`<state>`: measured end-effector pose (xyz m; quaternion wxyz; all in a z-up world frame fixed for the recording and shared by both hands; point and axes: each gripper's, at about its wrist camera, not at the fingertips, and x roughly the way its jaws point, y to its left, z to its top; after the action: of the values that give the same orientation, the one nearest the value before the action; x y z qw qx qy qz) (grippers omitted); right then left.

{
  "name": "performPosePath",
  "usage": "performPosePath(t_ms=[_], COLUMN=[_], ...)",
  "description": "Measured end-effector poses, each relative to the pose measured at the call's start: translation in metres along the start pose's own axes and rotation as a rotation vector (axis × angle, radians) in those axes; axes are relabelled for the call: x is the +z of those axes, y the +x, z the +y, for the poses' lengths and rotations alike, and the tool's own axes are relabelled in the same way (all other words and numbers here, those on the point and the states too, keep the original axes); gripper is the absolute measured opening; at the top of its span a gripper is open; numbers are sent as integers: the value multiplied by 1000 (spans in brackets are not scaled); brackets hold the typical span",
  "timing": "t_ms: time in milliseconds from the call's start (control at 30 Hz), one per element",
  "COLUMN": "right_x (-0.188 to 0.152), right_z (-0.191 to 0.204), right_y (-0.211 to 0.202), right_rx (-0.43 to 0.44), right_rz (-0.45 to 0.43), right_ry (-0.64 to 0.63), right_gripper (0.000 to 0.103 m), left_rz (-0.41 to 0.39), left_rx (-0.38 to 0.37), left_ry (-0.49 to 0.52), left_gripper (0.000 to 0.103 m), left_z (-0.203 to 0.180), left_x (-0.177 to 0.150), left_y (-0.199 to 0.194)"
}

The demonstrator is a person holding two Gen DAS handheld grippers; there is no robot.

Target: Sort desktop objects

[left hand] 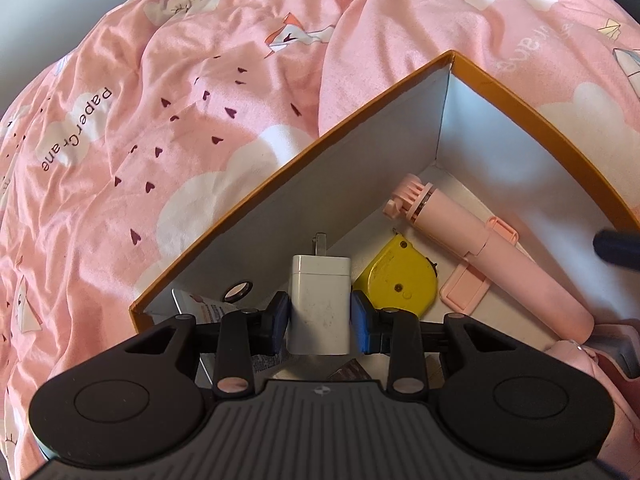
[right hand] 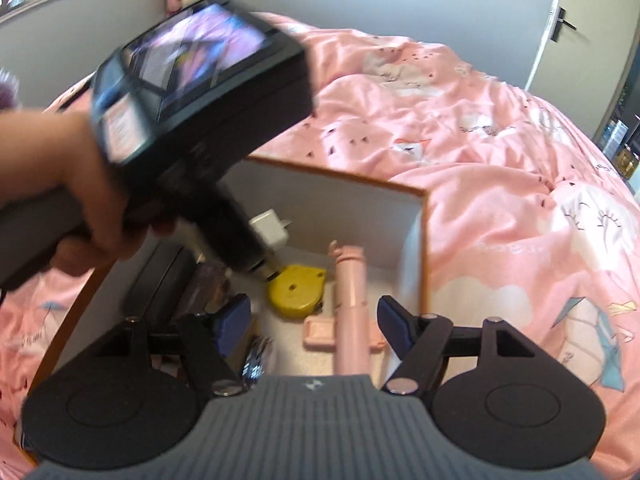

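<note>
My left gripper point(left hand: 320, 320) is shut on a white charger plug point(left hand: 319, 304), with its prongs pointing away, low inside an orange-rimmed box point(left hand: 360, 168) with white walls. In the box lie a yellow tape measure point(left hand: 396, 280) and a pink selfie stick point(left hand: 500, 268). In the right wrist view my right gripper point(right hand: 314, 316) stands open above the selfie stick point(right hand: 352, 296), its pads clear of the stick. The tape measure point(right hand: 294, 288) lies left of the stick. The charger point(right hand: 270, 228) shows below the left gripper's body, which a hand point(right hand: 80, 184) holds.
The box point(right hand: 360, 220) rests on a bed with a rumpled pink printed cover point(left hand: 160, 120). Dark flat items point(right hand: 160, 280) fill the box's left side, and a small ring point(left hand: 238, 291) and a printed packet point(left hand: 200, 304) lie near the charger. A door point(right hand: 580, 20) stands beyond the bed.
</note>
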<state>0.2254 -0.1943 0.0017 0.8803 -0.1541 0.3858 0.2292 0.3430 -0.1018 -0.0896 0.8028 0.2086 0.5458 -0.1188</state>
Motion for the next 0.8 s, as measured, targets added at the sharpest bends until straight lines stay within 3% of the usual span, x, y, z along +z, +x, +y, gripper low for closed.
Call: performPosePath(t_ms=[133, 433, 700, 800], right_x=[-10, -15, -20, -23], right_z=[10, 16, 9, 10], right_y=[-2, 6, -8, -15], right_rx=[14, -11, -29, -61], right_rz=[-4, -14, -97, -136], right_ry=[-26, -6, 152, 179], right_gripper=[72, 73, 73, 74], left_rz=[4, -75, -259, -329], left_rx=[-5, -3, -41, -9], left_ry=[-14, -26, -137, -189], left_gripper=[38, 38, 42, 46], left_z=[2, 3, 3, -2], left_x=[-5, -11, -41, -58], left_y=[-3, -32, -88, -111])
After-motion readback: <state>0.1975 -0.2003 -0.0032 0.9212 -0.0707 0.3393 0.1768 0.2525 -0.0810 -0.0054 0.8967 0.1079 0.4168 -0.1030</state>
